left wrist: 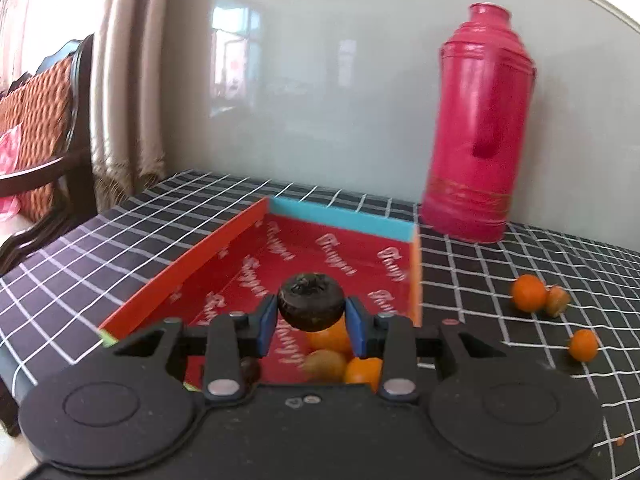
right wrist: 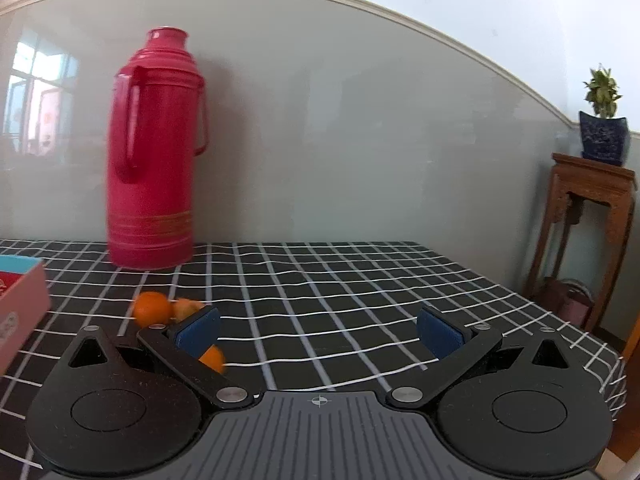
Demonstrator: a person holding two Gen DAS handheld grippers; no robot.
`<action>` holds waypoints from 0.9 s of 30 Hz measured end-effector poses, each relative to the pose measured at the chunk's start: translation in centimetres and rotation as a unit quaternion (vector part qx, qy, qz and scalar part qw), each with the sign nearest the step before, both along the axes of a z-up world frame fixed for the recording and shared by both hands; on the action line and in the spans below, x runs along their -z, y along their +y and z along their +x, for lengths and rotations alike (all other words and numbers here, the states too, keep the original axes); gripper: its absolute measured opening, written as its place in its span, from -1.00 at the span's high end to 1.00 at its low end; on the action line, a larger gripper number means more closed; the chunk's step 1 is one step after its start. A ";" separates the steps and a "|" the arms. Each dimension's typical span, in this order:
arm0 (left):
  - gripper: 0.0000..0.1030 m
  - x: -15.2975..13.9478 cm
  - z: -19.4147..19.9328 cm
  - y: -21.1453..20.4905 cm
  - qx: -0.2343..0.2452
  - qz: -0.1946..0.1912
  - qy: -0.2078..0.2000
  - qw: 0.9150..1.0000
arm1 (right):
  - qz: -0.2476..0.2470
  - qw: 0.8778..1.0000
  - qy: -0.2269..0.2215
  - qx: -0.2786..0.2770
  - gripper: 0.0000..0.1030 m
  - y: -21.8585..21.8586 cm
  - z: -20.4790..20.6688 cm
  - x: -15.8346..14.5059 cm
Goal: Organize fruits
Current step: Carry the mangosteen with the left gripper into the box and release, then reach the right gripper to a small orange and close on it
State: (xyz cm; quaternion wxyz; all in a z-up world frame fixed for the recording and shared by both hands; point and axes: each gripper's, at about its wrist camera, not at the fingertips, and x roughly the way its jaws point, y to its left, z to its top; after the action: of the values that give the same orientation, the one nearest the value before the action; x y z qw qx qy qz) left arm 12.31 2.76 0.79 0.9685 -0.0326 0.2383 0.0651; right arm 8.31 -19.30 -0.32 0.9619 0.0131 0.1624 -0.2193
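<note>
Box (left wrist: 224, 248) as landmark: shallow, red printed lining, red near-left wall, blue far wall, orange right wall, sitting on black checked cloth (left wrist: 500, 280).

Left gripper (left wrist: 311, 320) above box's near end, blue pads clenched on dark wrinkled fruit (left wrist: 311, 301); fruit held clear of the lining. Beneath it, inside box at near right corner: two oranges (left wrist: 330, 338) and one brownish fruit (left wrist: 326, 364), blurred.

Right of box, on cloth: orange (left wrist: 529, 293) touching a browner fruit (left wrist: 558, 301); a lone orange (left wrist: 583, 345) nearer the camera.

Flask (left wrist: 476, 128), pink, upright, just beyond box's far right corner, against wall.

Right gripper (right wrist: 318, 334) right of box, jaws spread wide, nothing between them, above bare cloth.
</note>
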 end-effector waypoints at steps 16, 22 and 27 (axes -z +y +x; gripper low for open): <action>-0.02 -0.3 -1.4 4.5 -0.045 -0.014 0.013 0.999 | 0.047 0.996 0.014 -0.073 -1.00 2.9 2.0 0.1; -0.10 -0.9 -2.4 6.0 -0.049 -0.012 -0.004 0.999 | 0.076 0.993 0.027 -0.087 -1.00 3.2 2.7 0.7; -0.24 -1.3 -3.3 6.8 -0.056 -0.013 -0.019 0.998 | 0.087 0.991 0.044 -0.095 -1.00 3.2 3.6 1.2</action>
State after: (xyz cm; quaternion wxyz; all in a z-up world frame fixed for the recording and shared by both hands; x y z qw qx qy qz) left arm 8.97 9.53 2.12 0.9671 -0.0600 0.2185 0.1155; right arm 11.88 -16.11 -1.52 0.9656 0.0710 0.2236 -0.1120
